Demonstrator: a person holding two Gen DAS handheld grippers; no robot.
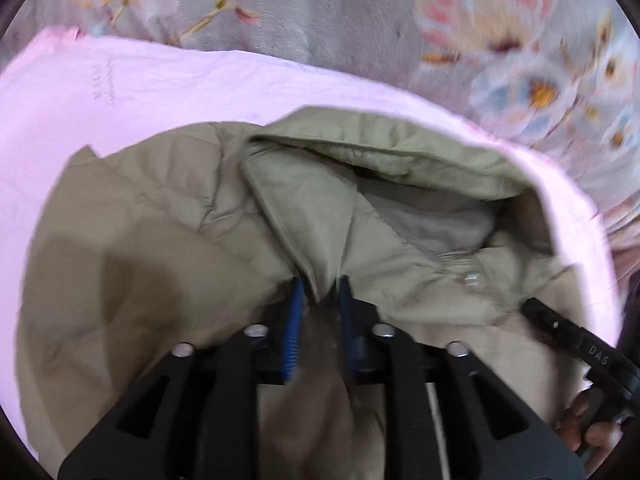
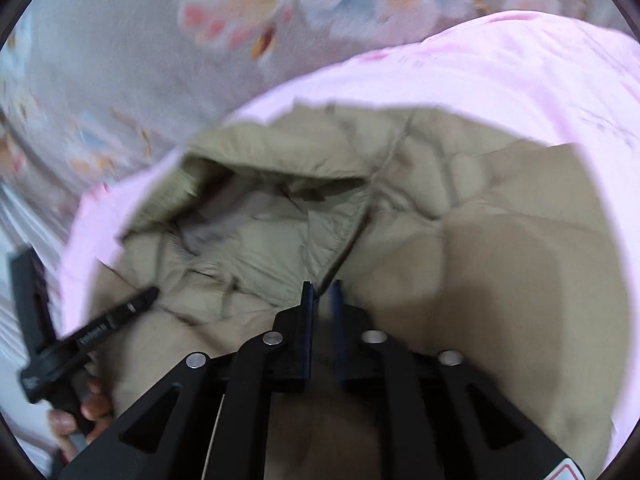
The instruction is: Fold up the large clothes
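Observation:
A beige padded jacket (image 1: 160,216) with a hood (image 1: 360,168) fills both wrist views; it also shows in the right wrist view (image 2: 480,240). It hangs over a pink sheet (image 1: 120,92). My left gripper (image 1: 320,284) is shut on a fold of the jacket at the hood's edge. My right gripper (image 2: 322,286) is shut on a jacket fold near the collar. The right gripper also shows at the left view's right edge (image 1: 536,306), and the left gripper at the right view's left edge (image 2: 150,294). Both views are blurred.
A grey floral blanket (image 1: 320,8) lies beyond the pink sheet, also seen in the right wrist view (image 2: 120,80). The pink sheet (image 2: 520,72) spreads under the jacket. A hand (image 1: 592,432) holds the other gripper's handle.

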